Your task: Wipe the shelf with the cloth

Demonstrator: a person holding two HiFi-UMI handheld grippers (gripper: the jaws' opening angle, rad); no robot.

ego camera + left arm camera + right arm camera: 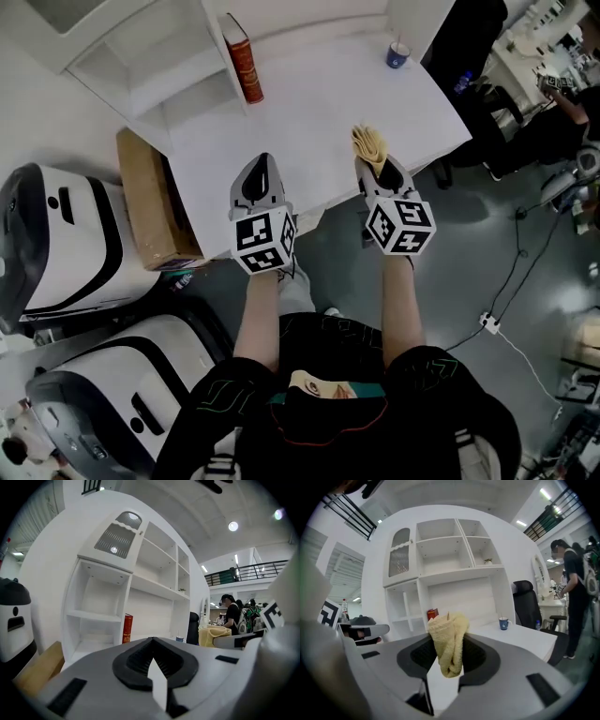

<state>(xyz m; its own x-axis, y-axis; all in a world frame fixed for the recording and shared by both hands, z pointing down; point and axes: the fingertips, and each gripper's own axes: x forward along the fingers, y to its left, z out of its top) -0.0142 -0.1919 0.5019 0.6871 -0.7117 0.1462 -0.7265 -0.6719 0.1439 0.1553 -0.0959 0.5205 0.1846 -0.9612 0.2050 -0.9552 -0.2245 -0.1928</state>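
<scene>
Head view: holding left claw (262,167) and right claw (371,161) side by side over near edge of white bench (319,122), yellow cloth (367,143) poking from right one, shelf (155,66) beyond. Left gripper view: pressed together, empty. Right gripper view: clamped on bunched cloth.

We log two grey shells: left gripper (263,161) and right gripper (379,159). Each has a black recessed mouth and, at the rear, a white cube (262,242) with black square markers. We wear a black short-sleeved top (328,412), with thin green lines on the sleeves (217,398).
</scene>
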